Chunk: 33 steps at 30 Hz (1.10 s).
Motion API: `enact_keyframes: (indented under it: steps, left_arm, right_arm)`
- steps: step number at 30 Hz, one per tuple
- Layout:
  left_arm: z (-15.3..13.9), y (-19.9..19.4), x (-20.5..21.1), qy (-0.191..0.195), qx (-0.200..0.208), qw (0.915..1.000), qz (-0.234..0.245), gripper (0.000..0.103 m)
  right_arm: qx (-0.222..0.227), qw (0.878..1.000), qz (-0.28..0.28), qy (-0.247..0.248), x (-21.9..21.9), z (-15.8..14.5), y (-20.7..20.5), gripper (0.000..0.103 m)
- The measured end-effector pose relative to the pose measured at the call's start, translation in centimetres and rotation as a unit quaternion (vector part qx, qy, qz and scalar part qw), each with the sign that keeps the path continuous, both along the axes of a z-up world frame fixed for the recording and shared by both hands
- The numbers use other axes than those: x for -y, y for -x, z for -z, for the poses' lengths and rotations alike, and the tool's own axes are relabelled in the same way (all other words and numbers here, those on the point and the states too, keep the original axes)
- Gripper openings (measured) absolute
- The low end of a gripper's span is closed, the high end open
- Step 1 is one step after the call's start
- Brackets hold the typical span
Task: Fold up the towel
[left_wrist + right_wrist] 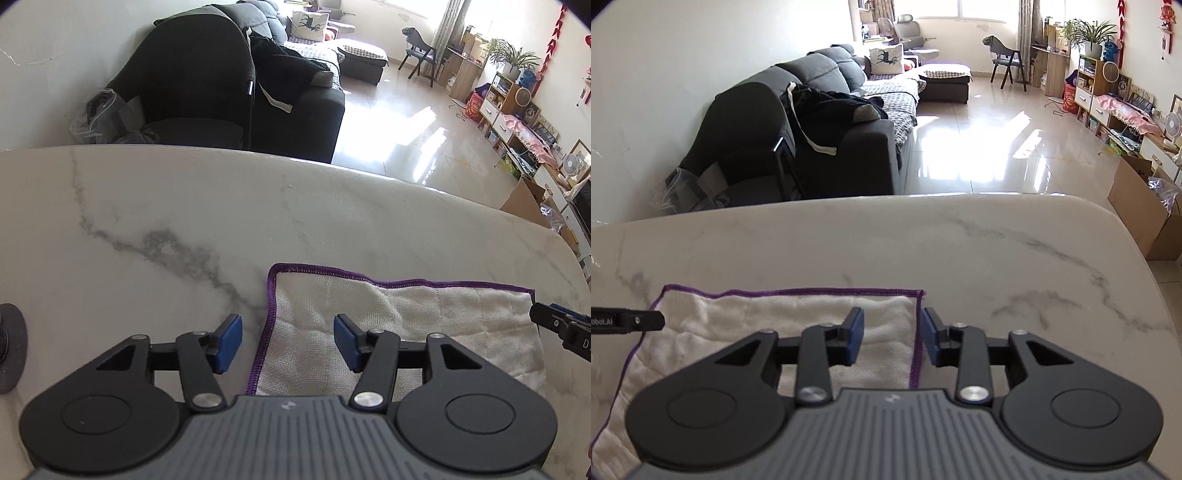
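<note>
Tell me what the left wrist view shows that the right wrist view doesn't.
Left only: a dark round object at the table's left edge, and the left gripper open astride the towel's left hem. Right only: the right gripper open astride the right hem, and the table's right end. Both: the white purple-hemmed towel lying flat, and the sofa.

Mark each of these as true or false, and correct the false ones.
1. The towel has a purple stitched border. True.
2. The left gripper is clamped shut on the towel's edge. False: its jaws stand apart, straddling the left hem without pressing it.
3. The towel lies on a marble-patterned table. True.
4. The right gripper holds the towel lifted off the table. False: it is open over the right hem, and the towel lies flat.
5. A dark sofa stands beyond the table. True.
</note>
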<state>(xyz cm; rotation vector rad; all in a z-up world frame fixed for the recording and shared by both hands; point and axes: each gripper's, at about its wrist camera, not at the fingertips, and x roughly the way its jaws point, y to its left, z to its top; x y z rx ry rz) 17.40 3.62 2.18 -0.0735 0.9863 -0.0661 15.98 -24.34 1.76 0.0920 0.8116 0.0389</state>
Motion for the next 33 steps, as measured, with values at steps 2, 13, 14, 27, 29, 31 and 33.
enact_keyframes:
  steps: [2,13,14,27,29,31,33]
  left_arm:
    - [0.3,0.7,-0.1,-0.004,-0.006,1.0000,0.004,0.056]
    - [0.7,5.6,0.1,-0.036,0.005,0.9988,0.035,0.057]
    - [0.7,6.1,0.1,-0.038,0.006,0.9986,0.037,0.057]
    - [0.9,11.6,-1.9,-0.038,0.010,0.9982,0.045,0.057]
    - [0.9,12.4,-2.4,-0.036,0.011,0.9983,0.045,0.057]
    - [0.9,13.1,-2.8,-0.035,0.012,0.9983,0.045,0.057]
    - [0.9,14.0,-3.3,-0.030,0.013,0.9985,0.044,0.057]
  right_arm:
    - [-0.005,1.000,-0.003,0.002,-0.1,-0.2,0.9,0.046]
    - [-0.029,0.999,-0.015,0.019,-1.1,0.2,5.3,0.048]
    - [-0.030,0.999,-0.016,0.020,-1.2,0.3,5.7,0.048]
    - [-0.048,0.998,-0.026,0.019,-1.8,0.7,10.7,0.049]
    - [-0.049,0.998,-0.025,0.019,-1.8,0.6,11.2,0.049]
    - [-0.051,0.998,-0.024,0.018,-1.7,0.6,11.9,0.049]
    - [-0.052,0.998,-0.023,0.018,-1.7,0.6,12.5,0.049]
